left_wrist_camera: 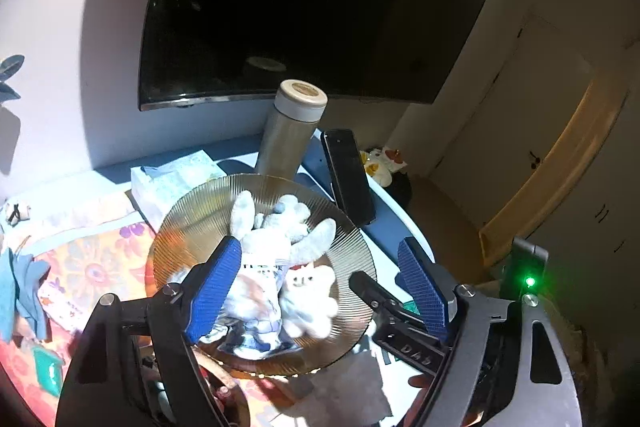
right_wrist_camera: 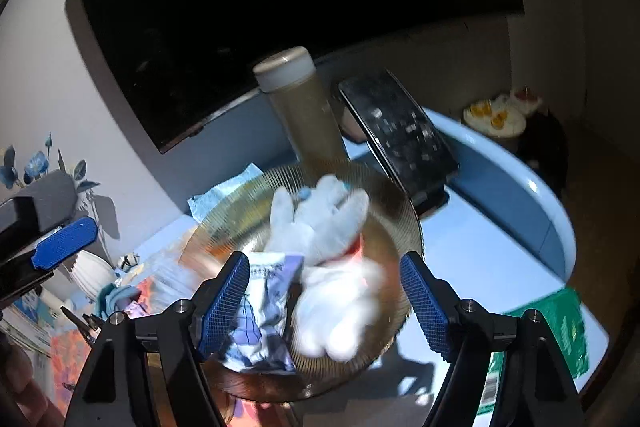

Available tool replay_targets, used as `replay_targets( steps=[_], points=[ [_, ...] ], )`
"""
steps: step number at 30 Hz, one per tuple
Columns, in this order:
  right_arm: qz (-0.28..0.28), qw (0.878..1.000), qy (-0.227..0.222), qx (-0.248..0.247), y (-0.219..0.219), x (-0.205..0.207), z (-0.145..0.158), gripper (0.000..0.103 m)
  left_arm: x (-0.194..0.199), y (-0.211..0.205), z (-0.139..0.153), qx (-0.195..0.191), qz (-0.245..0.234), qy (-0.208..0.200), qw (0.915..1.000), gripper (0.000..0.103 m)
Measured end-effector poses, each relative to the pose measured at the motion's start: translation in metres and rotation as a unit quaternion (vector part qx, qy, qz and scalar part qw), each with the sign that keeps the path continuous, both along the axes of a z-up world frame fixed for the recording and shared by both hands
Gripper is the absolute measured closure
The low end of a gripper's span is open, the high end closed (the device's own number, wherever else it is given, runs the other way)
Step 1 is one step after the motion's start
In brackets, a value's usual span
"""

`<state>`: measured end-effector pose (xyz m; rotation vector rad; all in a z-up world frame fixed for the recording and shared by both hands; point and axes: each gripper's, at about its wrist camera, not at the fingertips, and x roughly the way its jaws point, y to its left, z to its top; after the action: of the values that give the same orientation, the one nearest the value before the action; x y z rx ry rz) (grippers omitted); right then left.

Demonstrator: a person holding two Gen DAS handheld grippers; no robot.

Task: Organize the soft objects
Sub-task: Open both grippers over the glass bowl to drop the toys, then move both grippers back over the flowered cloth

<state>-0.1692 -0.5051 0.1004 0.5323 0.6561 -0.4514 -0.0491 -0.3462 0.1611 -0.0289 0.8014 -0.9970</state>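
I am holding the left hand-held gripper (left_wrist_camera: 320, 287) tilted downward over the ribbed amber glass plate (left_wrist_camera: 188, 219), its blue textured pads (left_wrist_camera: 212, 291) standing apart with nothing pressed between them. My right hand-held gripper (right_wrist_camera: 324, 303) is angling down at the same plate (right_wrist_camera: 404, 223) from its near rim, pads likewise apart and empty. The soft toys are lying heaped in the plate: a grey long-eared bunny (left_wrist_camera: 260, 239), a small white fluffy bear (left_wrist_camera: 310, 301), and a crumpled printed cloth (right_wrist_camera: 256, 311) beneath them. Just behind the plate a metal flask (left_wrist_camera: 290, 131) is standing upright beside a black remote (left_wrist_camera: 348, 175). The pale blue round table (right_wrist_camera: 500, 247) is lying bare to the right, curving to its edge.
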Motion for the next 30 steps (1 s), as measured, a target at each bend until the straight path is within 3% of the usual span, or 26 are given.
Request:
replay_targets(
  steps=[5,10,16,20,23,27,30],
  points=[
    [-0.006,1.000,0.000,0.006,0.003,-0.016,0.000,0.027,-0.010,0.023,0.011,-0.014,-0.001,-0.013,0.9998,0.024],
    [0.004,1.000,-0.009,0.006,0.024,-0.029,0.012,0.027,-0.030,0.060,0.032,-0.013,0.006,-0.064,0.9978,0.024],
    [0.044,0.998,0.001,-0.036,0.077,-0.027,0.021,0.021,-0.044,0.131,0.061,-0.007,0.060,-0.112,0.9918,0.024],
    [0.087,0.995,-0.005,-0.053,0.120,-0.030,0.019,0.021,-0.044,0.195,0.077,0.020,0.128,-0.153,0.9797,0.024],
    [0.131,0.988,-0.019,-0.084,0.156,-0.033,0.016,0.021,-0.039,0.243,0.086,0.038,0.191,-0.170,0.9659,0.024],
    [0.204,0.973,-0.048,-0.100,0.206,-0.032,0.020,0.019,-0.030,0.300,0.081,0.056,0.255,-0.179,0.9485,0.016],
    [0.255,0.961,-0.047,-0.101,0.242,-0.021,0.017,0.015,-0.016,0.332,0.067,0.052,0.278,-0.160,0.9457,0.016]
  ],
)
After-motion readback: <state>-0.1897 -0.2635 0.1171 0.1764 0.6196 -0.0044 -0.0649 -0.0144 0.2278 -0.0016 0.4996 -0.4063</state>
